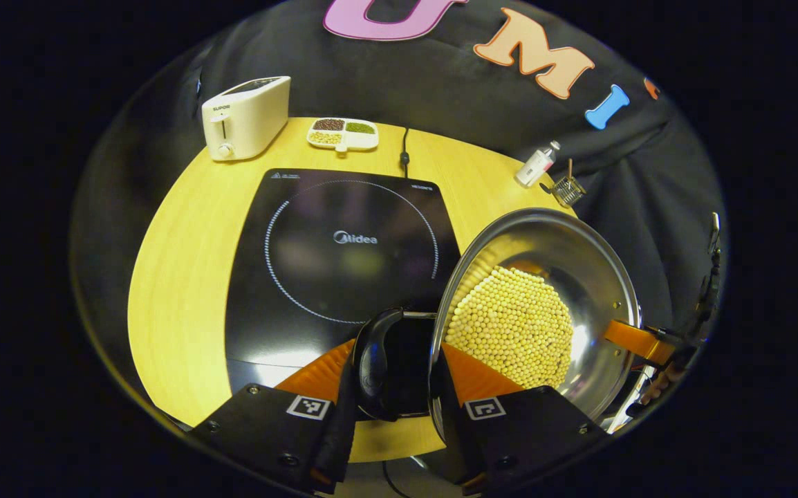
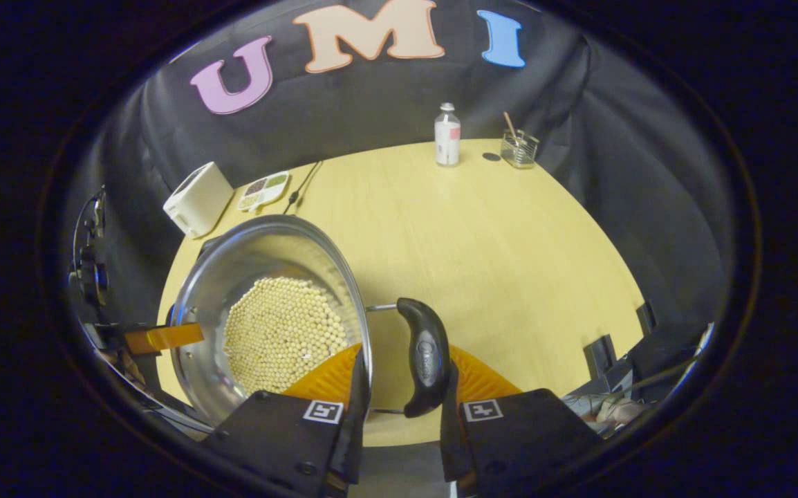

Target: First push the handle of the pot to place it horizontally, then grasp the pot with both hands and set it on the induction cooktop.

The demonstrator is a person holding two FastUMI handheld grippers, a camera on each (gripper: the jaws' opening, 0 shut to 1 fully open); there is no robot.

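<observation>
A steel pot (image 1: 565,256) holding yellow beans (image 1: 516,325) hangs tilted just right of the black induction cooktop (image 1: 344,235), its rim overlapping the cooktop's right edge. My left gripper (image 1: 399,346) is shut on the pot's black side handle (image 1: 377,366), with one finger outside the handle and the other over the rim. In the right gripper view the pot (image 2: 233,277) sits at the left, and my right gripper (image 2: 406,349) clamps the opposite black handle (image 2: 427,360) the same way. Each view also shows the other gripper's finger at the pot's far rim.
A white toaster (image 1: 245,117) and a divided dish of grains (image 1: 342,133) stand behind the cooktop, with a cable (image 1: 404,149) beside them. A small bottle (image 2: 447,135) and a glass holder (image 2: 518,149) stand at the wooden table's (image 2: 509,263) far edge.
</observation>
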